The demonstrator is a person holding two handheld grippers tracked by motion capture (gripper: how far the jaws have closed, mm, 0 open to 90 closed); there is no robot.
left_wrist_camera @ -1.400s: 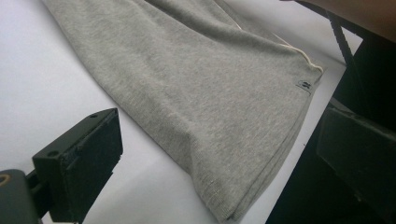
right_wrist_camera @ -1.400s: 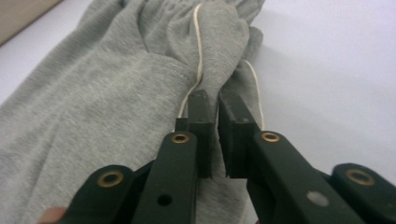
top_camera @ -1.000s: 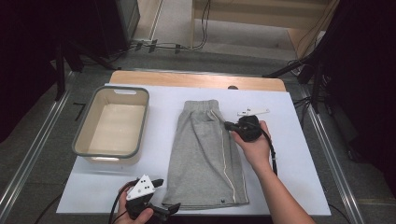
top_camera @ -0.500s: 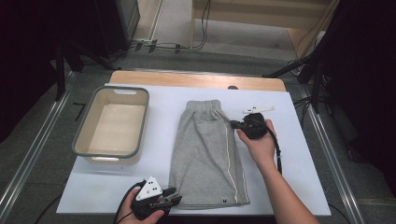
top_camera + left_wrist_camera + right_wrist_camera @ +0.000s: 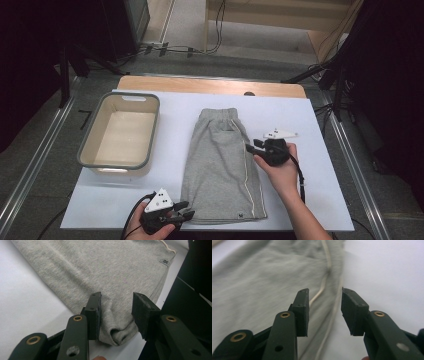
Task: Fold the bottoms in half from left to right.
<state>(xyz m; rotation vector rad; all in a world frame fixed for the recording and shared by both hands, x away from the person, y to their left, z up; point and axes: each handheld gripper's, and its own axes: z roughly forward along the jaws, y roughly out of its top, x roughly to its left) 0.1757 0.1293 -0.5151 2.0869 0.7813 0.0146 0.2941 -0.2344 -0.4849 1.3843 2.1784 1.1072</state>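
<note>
Grey shorts [image 5: 220, 160] with a cream side stripe lie flat on the white table cover, waistband at the far end. My left gripper [image 5: 186, 214] stands open at the shorts' near left hem corner [image 5: 117, 333], and the cloth corner sits between its jaws. My right gripper [image 5: 250, 146] is open at the shorts' right edge, about halfway along, jaws astride the cream stripe [image 5: 322, 287] just above the cloth.
A beige tub [image 5: 120, 131] with a grey rim stands on the left part of the cover. The white cover [image 5: 310, 125] has bare room to the right of the shorts. A wooden table edge [image 5: 200, 85] runs along the back.
My left gripper has slid right to the shorts' hem corner. My right gripper has shifted slightly toward me along the right edge.
</note>
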